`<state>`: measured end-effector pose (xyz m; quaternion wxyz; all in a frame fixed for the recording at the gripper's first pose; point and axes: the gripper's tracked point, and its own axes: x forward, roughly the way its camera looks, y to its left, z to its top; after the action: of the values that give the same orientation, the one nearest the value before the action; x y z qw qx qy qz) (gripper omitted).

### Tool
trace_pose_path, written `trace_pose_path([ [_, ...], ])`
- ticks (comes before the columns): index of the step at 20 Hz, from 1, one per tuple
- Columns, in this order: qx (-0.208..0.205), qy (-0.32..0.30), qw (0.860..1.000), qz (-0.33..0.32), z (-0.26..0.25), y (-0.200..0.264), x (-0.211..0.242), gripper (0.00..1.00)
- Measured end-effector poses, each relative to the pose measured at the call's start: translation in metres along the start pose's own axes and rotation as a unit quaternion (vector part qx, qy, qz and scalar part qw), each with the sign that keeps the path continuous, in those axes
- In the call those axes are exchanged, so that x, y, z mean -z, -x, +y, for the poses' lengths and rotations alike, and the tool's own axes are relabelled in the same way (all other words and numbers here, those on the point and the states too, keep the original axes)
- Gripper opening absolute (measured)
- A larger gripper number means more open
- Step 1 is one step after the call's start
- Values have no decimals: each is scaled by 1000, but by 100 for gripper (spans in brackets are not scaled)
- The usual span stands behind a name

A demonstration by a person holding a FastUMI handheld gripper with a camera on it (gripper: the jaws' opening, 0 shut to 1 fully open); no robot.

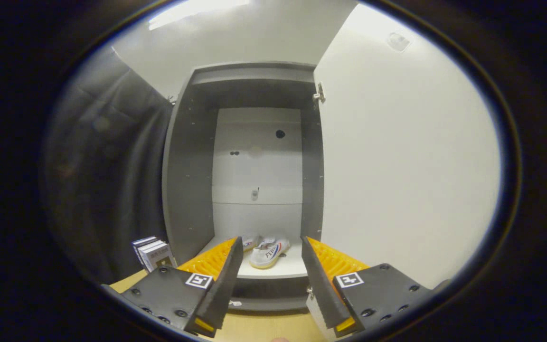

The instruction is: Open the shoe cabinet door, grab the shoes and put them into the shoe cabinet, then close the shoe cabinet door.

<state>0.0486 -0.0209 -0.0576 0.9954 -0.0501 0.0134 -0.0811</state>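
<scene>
Gripper view: my gripper [272,266] is spread wide with nothing between its fingers, and it sits back from the shoe cabinet [185,190], facing straight into the opening. The shoes [268,251] lie beyond the fingertips on the cabinet's bottom shelf [278,270]. One shoe is plainly visible, roughly centred between the two fingers, and a second is partly hidden behind the left finger. The shoe cabinet door [406,166] stands open, ahead and to the right of the right finger, hung on a hinge [319,93] near the top of the frame. A small stack of boxes [152,254] stands on the floor just beyond the left finger, beside the cabinet's left wall. A dark curtain [107,166] hangs further left.

Assessment: opening and stowing look complete, since the shoes rest inside and the gripper is empty. I judge the step in hand to be the closing of the door. The next move calls for carrying the gripper out to the right, around the door's free edge, which lies outside what I can see clearly, and then pushing its broad face leftward towards the frame. The fingers need not grip anything; a flat push would serve. I would keep the sweep clear of the shelf front.
</scene>
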Motion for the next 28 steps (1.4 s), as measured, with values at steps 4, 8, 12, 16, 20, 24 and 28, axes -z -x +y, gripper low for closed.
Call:
trace_pose_path([
  [4, -28, 5, 1000, 1, -14, 41, -7, 79],
  [8, -51, 7, 999, -4, -32, 84, -15, 79],
  [12, -62, 11, 998, -3, -47, 114, -22, 79],
  [16, -67, -1, 998, 1, -62, 141, -30, 79],
  [20, -57, -14, 998, 4, -87, 164, -36, 79],
  [24, -23, -31, 999, 0, -123, 179, -40, 79],
  [28, 18, -48, 999, -5, -161, 186, -45, 79],
])
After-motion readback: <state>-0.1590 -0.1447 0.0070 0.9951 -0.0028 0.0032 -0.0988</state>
